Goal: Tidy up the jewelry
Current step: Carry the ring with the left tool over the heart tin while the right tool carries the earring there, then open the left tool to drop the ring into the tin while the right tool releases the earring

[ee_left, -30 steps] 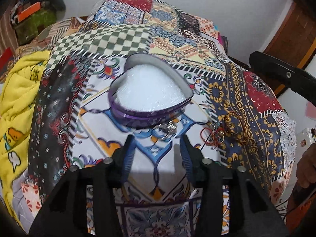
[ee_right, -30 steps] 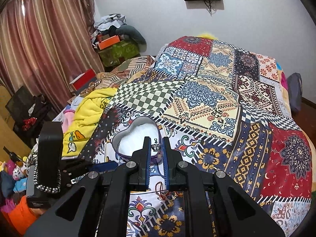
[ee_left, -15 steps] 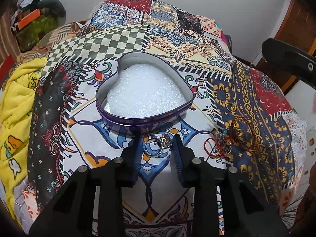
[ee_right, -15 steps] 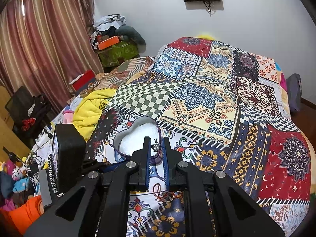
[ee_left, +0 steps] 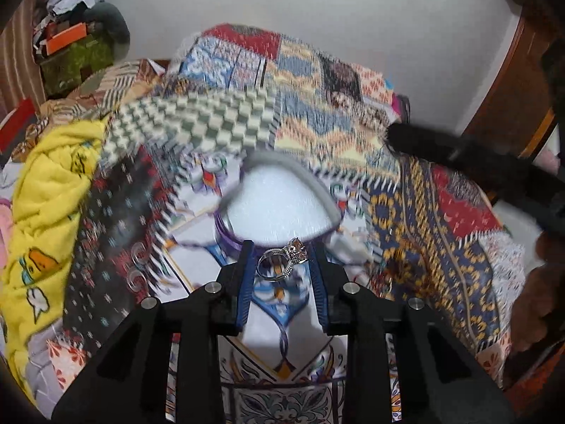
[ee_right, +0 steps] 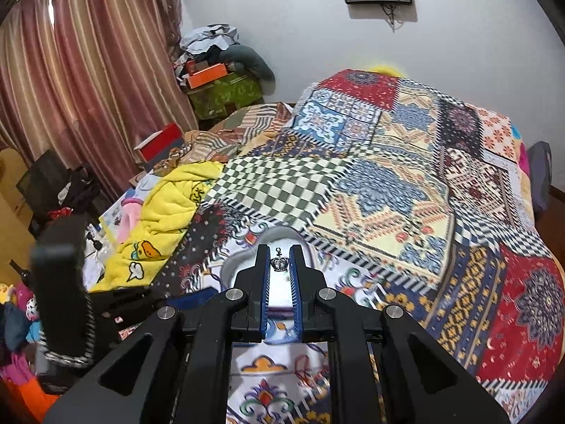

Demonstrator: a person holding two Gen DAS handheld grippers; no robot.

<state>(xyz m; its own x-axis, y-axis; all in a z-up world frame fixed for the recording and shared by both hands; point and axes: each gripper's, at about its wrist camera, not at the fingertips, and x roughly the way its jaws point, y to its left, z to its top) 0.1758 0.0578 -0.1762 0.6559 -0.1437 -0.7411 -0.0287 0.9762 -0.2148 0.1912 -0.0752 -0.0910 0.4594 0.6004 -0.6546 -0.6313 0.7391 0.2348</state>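
A heart-shaped purple tin [ee_left: 279,208] lined with white foam lies on the patchwork bedspread [ee_left: 219,130]. My left gripper [ee_left: 280,256] is shut on a silver ring with a pale stone [ee_left: 280,263], held just in front of the tin's near rim. In the right wrist view the tin [ee_right: 243,268] shows behind my right gripper [ee_right: 280,263], which is shut on a small silver crown charm [ee_right: 279,263] above it. The left wrist view is blurred by motion.
Red cord jewelry [ee_right: 305,367] lies on the bedspread below the right gripper. A yellow cartoon blanket [ee_left: 46,208] bunches at the left. The other gripper's body [ee_right: 65,282] stands at left. A person's hand [ee_left: 536,289] shows at the right edge.
My left gripper closed on the silver ring and lifted it off the bedspread toward the tin. The right gripper kept holding the crown charm, nearly still.
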